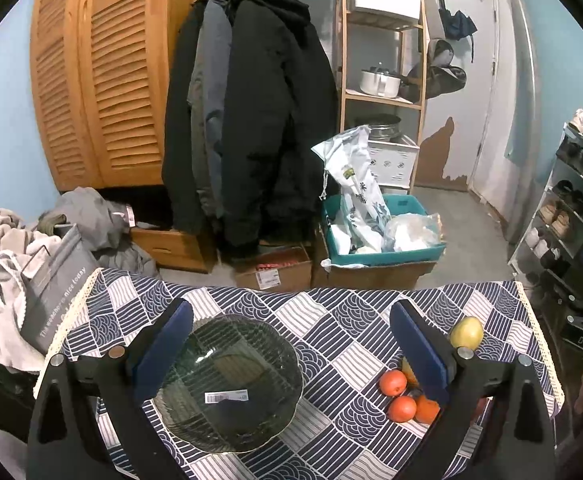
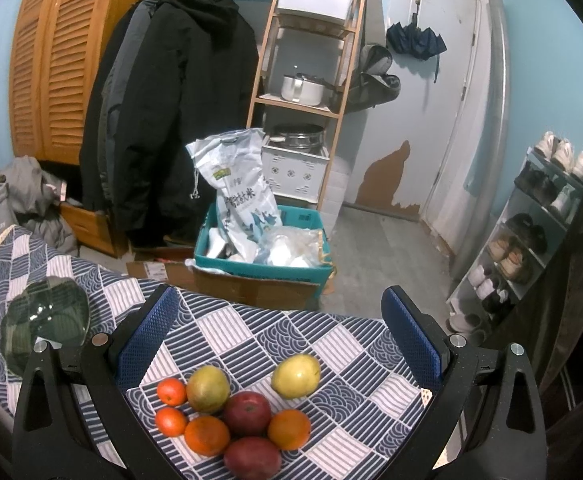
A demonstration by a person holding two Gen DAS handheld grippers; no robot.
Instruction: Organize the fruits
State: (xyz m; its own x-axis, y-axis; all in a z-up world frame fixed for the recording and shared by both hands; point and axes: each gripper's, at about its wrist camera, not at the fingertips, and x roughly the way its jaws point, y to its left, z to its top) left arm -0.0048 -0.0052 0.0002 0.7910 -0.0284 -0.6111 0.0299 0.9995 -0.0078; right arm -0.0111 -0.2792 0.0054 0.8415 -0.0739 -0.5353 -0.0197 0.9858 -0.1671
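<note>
Eight pieces of fruit (image 2: 235, 412) lay clustered on the blue-and-white patterned tablecloth of the table (image 2: 331, 344), none yet in the dark ribbed glass plate (image 1: 227, 384) nearby. Both grippers hovered with fingers spread wide and empty, the right gripper (image 2: 279, 340) over the pile, the left gripper (image 1: 291, 344) by the plate. The sorting looked unstarted; next, the right needed to close on one round fruit, likely the separate yellow-green one (image 2: 296, 376).

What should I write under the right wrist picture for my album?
Open right gripper hovers over a pile of fruit on the patterned tablecloth, glass plate waiting nearby.
</note>
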